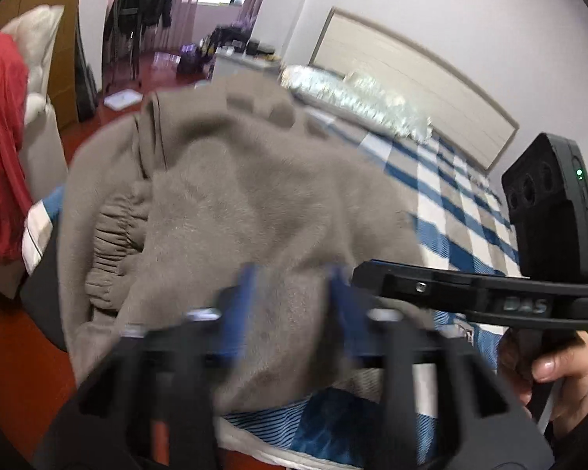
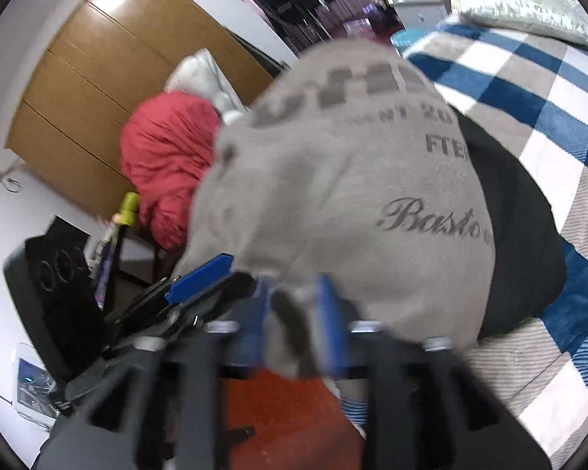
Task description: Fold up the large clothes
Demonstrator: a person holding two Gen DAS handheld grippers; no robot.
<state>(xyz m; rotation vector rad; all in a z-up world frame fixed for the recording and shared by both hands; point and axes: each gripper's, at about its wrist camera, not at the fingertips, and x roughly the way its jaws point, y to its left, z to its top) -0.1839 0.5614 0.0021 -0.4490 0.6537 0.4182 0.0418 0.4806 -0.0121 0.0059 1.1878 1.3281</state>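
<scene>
A grey-brown sweatshirt [image 1: 247, 196] with dark printed lettering [image 2: 352, 180] lies bunched on the checked bed cover, over a black garment [image 2: 517, 211]. My left gripper [image 1: 290, 301] has its blue fingers around the near edge of the sweatshirt, with cloth between them. My right gripper [image 2: 294, 317] is shut on a fold of the same sweatshirt at the bed's edge. The right gripper's body [image 1: 490, 293] shows in the left wrist view, the left gripper's blue finger [image 2: 200, 278] in the right wrist view. Both views are motion-blurred.
The bed has a blue, white and grey checked cover [image 1: 450, 196], a silvery pillow [image 1: 356, 102] and a pale headboard [image 1: 411, 70]. A red garment [image 2: 168, 156] hangs over a chair beside a wooden wardrobe [image 2: 98, 90]. The floor is red [image 2: 294, 411].
</scene>
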